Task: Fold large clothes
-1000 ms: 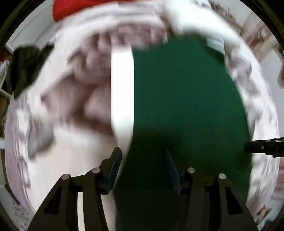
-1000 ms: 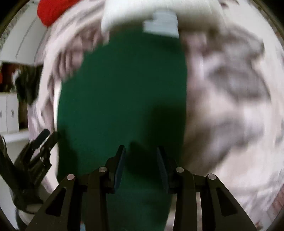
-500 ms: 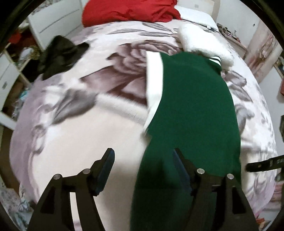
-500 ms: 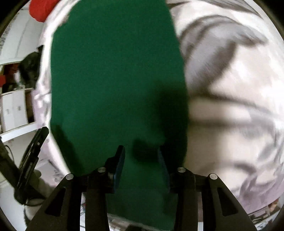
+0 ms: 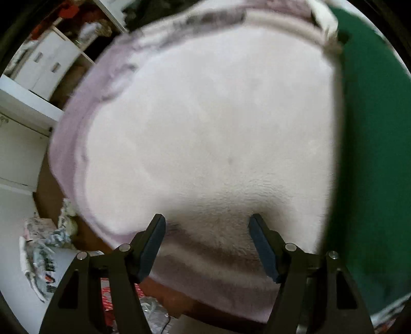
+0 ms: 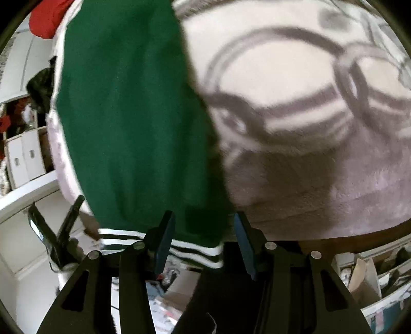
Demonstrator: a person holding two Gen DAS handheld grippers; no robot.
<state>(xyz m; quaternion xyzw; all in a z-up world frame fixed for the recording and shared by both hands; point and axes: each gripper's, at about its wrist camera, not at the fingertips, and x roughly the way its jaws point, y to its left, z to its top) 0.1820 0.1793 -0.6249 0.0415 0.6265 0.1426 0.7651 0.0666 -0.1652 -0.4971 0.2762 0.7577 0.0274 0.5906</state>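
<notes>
A dark green garment (image 6: 133,115) with a white and green striped hem (image 6: 195,253) lies on a bed covered by a pale pink blanket with grey patterns (image 6: 295,108). In the left wrist view the green garment (image 5: 372,154) fills the right side. My left gripper (image 5: 206,244) is open and empty, over bare blanket (image 5: 205,128) to the left of the garment. My right gripper (image 6: 203,241) is open, its jaws either side of the garment's lower right corner at the striped hem, not closed on it.
A red cloth (image 6: 46,20) lies at the bed's far end, a black item (image 6: 41,87) at its left side. White drawers and shelves (image 5: 43,66) stand left of the bed. Clutter lies on the floor (image 5: 43,257). The left gripper shows in the right wrist view (image 6: 54,231).
Both grippers pulled back toward the near edge of the bed. The left moved left off the garment onto bare blanket. The right opened wider and the striped hem came into view.
</notes>
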